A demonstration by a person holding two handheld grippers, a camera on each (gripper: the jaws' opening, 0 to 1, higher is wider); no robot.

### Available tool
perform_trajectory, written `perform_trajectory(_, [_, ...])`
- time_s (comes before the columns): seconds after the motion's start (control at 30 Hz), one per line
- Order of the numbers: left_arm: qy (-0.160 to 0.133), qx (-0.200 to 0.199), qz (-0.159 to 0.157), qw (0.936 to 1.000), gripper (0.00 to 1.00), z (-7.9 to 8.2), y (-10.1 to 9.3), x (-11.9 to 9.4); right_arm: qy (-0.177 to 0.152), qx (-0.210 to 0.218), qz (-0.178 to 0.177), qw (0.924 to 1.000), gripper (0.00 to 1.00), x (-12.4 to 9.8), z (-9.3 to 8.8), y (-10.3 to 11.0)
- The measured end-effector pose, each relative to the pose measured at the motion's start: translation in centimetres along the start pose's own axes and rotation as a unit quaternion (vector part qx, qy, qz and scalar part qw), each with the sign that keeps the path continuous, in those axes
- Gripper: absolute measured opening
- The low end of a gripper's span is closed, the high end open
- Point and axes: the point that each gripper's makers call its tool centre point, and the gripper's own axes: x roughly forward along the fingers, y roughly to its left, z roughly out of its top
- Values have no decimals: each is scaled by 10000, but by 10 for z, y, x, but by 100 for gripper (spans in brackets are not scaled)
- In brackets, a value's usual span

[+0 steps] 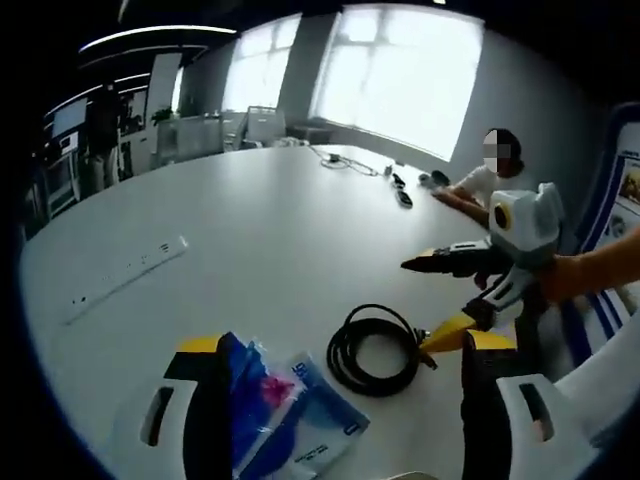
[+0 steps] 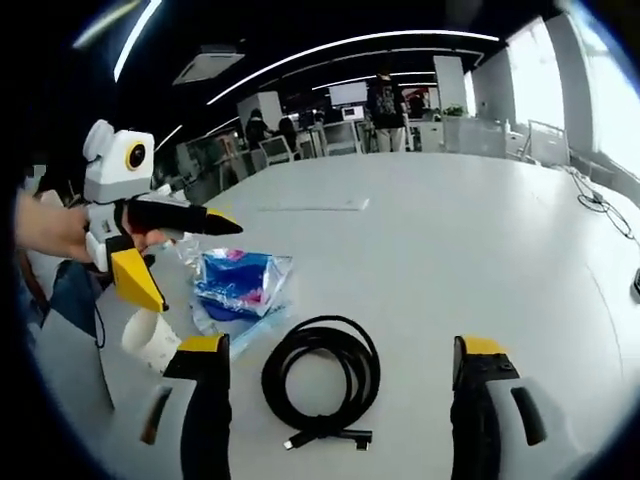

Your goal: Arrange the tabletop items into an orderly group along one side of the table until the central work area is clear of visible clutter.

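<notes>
Left gripper view looks across a large white table point(image 1: 270, 230), with the left gripper point(image 1: 345, 400) low over its near edge, jaws spread wide and nothing between the tips. A blue plastic packet point(image 1: 290, 415) with a pink patch lies just beside the left jaw, partly hidden behind it. To its right a coiled black cable point(image 1: 375, 350) rests flat on the table. The right gripper point(image 1: 450, 300) comes in from the right, held by a hand point(image 1: 590, 275), its yellow-tipped jaws parted, the lower tip near the coil. A white power strip point(image 1: 125, 275) lies well apart to the left; small dark items point(image 1: 402, 190) sit far off.

Right gripper view shows the cable point(image 2: 322, 375) between the open jaws of the right gripper point(image 2: 335, 375), the packet point(image 2: 240, 280) beyond it, and a white paper cup point(image 2: 152, 340) at the near left edge.
</notes>
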Motion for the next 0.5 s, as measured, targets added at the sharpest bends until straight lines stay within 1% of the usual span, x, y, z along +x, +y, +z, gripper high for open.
perform_trajectory(0.17, [-109, -132, 134, 9998, 92, 2, 10, -19, -66, -112, 29, 9999, 89, -1, 13, 5])
perform_trajectory(0.27, [-116, -89, 218, 9997, 92, -1, 13, -33, -90, -199, 62, 9997, 89, -2, 21, 10])
perform_trajectory(0.37, [-229, -92, 300, 9992, 93, -2, 17, -49, -86, -286, 83, 9995, 89, -4, 27, 17])
perform_trajectory(0.5, [-304, -119, 449, 9985, 93, -7, 26, -70, -109, -416, 119, 9990, 89, -6, 34, 25])
